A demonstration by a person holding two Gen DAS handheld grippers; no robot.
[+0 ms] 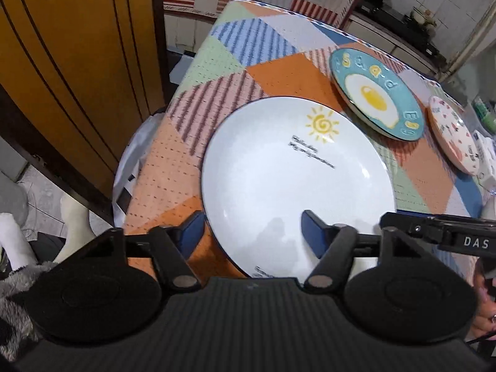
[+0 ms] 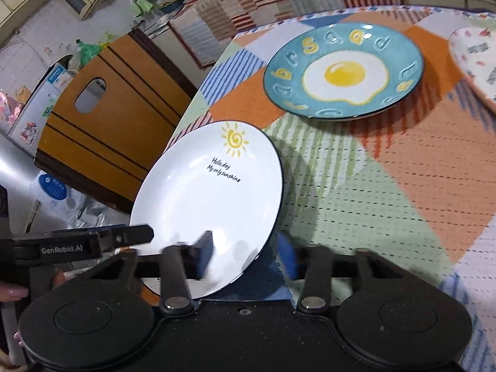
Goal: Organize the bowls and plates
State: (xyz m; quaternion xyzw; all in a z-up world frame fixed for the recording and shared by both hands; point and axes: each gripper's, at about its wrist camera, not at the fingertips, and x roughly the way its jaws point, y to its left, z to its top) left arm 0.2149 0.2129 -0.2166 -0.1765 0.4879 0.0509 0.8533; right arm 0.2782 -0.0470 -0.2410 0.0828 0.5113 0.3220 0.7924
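A white plate with a yellow sun and black writing (image 1: 294, 179) (image 2: 204, 201) lies near the corner of the table. My left gripper (image 1: 252, 232) is open and straddles the plate's near left rim, one blue pad outside it and one over the white surface. My right gripper (image 2: 246, 255) straddles the rim on the other side, with one finger over the plate and the other past the edge; a gap shows, so it reads as open. A teal plate with a fried-egg picture (image 1: 376, 96) (image 2: 344, 71) lies further back. Beside it is a white plate with small coloured prints (image 1: 452, 133) (image 2: 474, 59).
The table wears a patchwork cloth of orange, green and blue (image 1: 272, 68) (image 2: 403, 170). A brown wooden panel with a cut-out handle (image 1: 71, 62) (image 2: 114, 124) stands close to the table's left edge. Bags lie on the floor below it. Kitchen clutter lines the far wall.
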